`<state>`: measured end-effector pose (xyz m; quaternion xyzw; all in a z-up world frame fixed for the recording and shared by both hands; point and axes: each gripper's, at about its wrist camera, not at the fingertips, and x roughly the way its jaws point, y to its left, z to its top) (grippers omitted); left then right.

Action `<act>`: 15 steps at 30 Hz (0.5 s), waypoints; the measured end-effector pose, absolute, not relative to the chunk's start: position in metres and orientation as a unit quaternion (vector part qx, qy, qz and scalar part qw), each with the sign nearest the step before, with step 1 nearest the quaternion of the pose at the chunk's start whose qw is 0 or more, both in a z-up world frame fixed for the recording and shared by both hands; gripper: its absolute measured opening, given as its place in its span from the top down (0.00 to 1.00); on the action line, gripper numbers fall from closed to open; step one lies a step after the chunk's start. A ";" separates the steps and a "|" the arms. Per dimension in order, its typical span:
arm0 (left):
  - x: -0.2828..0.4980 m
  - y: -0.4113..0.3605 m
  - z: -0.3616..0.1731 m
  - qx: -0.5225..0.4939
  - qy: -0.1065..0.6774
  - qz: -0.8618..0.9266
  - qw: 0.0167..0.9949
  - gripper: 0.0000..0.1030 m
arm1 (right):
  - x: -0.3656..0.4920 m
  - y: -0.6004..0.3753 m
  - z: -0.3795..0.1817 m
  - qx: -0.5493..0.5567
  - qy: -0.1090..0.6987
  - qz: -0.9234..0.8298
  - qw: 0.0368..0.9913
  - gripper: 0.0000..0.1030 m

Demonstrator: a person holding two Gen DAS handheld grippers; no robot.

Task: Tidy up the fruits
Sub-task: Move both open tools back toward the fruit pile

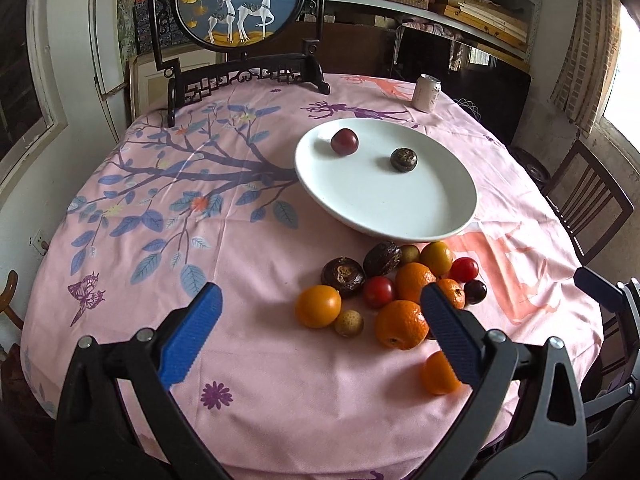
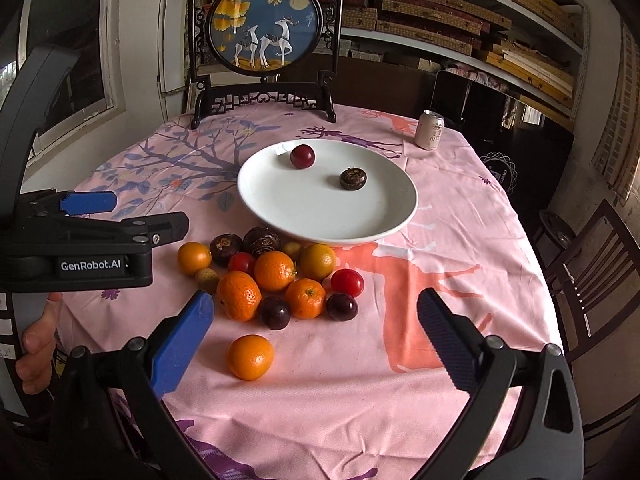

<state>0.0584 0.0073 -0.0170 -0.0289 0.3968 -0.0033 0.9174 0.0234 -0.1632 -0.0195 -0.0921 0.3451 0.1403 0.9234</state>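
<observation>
One white plate [image 2: 320, 216] holds two fruits: one dark red plum [image 2: 303, 156] at 11 o'clock, one brown wrinkled fruit [image 2: 353, 178] at 2 o'clock. Off it lie six orange citrus fruits [image 2: 275, 271], two red fruits [image 2: 347, 282], two dark plums [image 2: 274, 312], two brown fruits [image 2: 262, 241], two small tan fruits [image 2: 207, 279] — and one drink can [image 2: 429, 130].

Tablecloth [image 2: 460, 264]: matt woven cloth, pink print, lightly creased. Plate [image 2: 280, 200]: smooth white glazed ceramic, soft sheen. On it, plum [image 2: 302, 156] at 11 o'clock has glossy skin; dark fruit [image 2: 353, 178] at 2 o'clock looks rough and dull. Mandarins [image 2: 274, 271]: pitted, slightly shiny peel. Can [image 2: 429, 129]: smooth metal. Screen frame [image 2: 262, 96]: dark carved wood, satin finish. Gripper pads [image 2: 180, 344]: ribbed blue plastic on matt black plastic arms.
</observation>
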 end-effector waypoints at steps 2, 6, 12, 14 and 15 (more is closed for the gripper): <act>0.058 0.010 -0.018 -0.028 0.397 -0.002 0.917 0.02 | 0.024 -0.160 -0.027 -0.087 0.359 0.153 0.917 0.01; 0.057 0.029 -0.029 -0.028 0.402 0.025 0.915 0.02 | 0.036 -0.153 -0.069 -0.065 0.432 0.185 0.880 0.01; 0.058 0.061 -0.054 -0.038 0.430 0.059 0.900 0.02 | 0.046 -0.147 -0.104 -0.030 0.467 0.204 0.860 0.40; 0.057 0.064 -0.059 -0.039 0.435 0.060 0.897 0.02 | 0.044 -0.140 -0.102 -0.054 0.459 0.205 0.863 0.62; 0.057 0.062 -0.062 -0.034 0.439 0.055 0.896 0.02 | 0.043 -0.139 -0.101 -0.059 0.457 0.203 0.864 0.62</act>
